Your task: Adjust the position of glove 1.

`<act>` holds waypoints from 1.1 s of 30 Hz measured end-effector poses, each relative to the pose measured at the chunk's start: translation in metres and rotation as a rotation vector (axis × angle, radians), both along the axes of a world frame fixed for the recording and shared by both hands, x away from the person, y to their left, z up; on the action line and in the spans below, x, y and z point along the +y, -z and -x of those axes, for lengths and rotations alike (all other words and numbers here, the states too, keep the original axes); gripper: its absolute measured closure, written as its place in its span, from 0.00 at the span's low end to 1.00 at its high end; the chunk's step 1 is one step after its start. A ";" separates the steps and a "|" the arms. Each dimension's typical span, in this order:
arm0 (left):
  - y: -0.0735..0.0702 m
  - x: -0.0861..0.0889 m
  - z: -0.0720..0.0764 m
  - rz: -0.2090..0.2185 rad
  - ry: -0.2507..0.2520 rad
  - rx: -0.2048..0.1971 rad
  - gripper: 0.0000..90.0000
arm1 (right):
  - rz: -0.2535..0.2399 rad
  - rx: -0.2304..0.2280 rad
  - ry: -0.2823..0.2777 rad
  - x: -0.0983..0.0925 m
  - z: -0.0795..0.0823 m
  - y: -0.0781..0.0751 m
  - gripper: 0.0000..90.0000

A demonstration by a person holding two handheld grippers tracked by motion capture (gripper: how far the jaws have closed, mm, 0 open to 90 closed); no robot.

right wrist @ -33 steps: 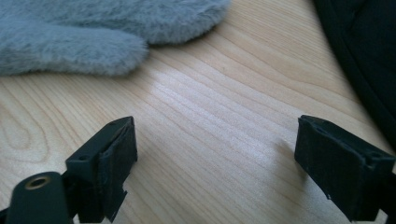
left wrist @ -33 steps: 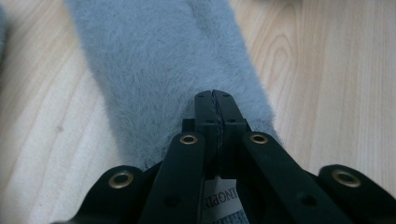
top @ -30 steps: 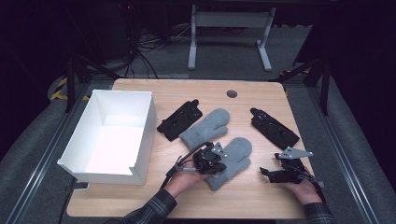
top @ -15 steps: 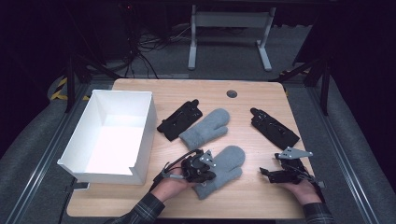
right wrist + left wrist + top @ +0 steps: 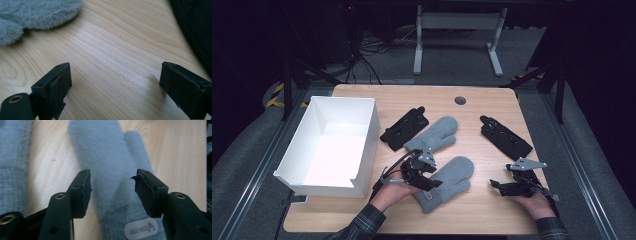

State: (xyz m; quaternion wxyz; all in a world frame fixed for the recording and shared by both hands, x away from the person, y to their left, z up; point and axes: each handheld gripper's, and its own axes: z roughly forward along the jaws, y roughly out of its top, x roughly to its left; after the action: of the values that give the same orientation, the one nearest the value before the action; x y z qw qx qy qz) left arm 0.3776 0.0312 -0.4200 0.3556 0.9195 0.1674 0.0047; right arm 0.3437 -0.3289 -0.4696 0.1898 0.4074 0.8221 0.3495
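Two grey fleece mittens lie mid-table. The near mitten (image 5: 447,180) points away to the right, and the far mitten (image 5: 434,132) sits just behind it. My left gripper (image 5: 428,176) hovers low over the near mitten's cuff end. In the left gripper view it (image 5: 112,180) is open, its jaws astride the near mitten (image 5: 110,157) just above the cuff label (image 5: 141,228); the far mitten (image 5: 12,145) lies at the left. My right gripper (image 5: 502,186) rests near the front right edge. It (image 5: 115,72) is open over bare wood, with nothing between its jaws.
A white open box (image 5: 334,145) stands at the table's left. One black glove (image 5: 404,129) lies beside the far mitten, and another black glove (image 5: 506,137) lies at the right, behind my right gripper. The wooden table (image 5: 472,107) has a round grommet (image 5: 460,100) at the back.
My left gripper has drawn back toward the near left, from over the mittens' middle to the near mitten's cuff. The near mitten has shifted slightly with it. The right gripper has stayed put.
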 end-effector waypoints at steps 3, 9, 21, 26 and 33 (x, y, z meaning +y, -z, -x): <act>-0.004 0.001 -0.005 0.012 -0.026 -0.018 0.45 | 0.000 0.000 0.002 0.000 0.000 0.000 0.12; -0.011 0.005 -0.020 0.002 -0.069 -0.052 0.40 | 0.001 0.000 0.004 0.001 0.000 0.000 0.12; -0.017 0.008 -0.057 0.002 -0.130 -0.115 0.32 | 0.001 0.001 0.003 0.001 -0.001 0.000 0.11; -0.014 0.005 -0.073 -0.017 -0.149 -0.109 0.31 | 0.000 0.002 0.002 0.001 -0.001 0.000 0.11; -0.010 0.000 -0.094 -0.009 -0.186 -0.119 0.30 | 0.001 0.001 0.003 0.001 -0.001 0.000 0.11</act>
State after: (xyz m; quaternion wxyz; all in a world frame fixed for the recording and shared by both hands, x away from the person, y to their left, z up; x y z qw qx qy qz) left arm 0.4716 0.0313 -0.4097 0.3590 0.8997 0.2305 0.0930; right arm 0.3442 -0.3279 -0.4699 0.1898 0.4087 0.8218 0.3487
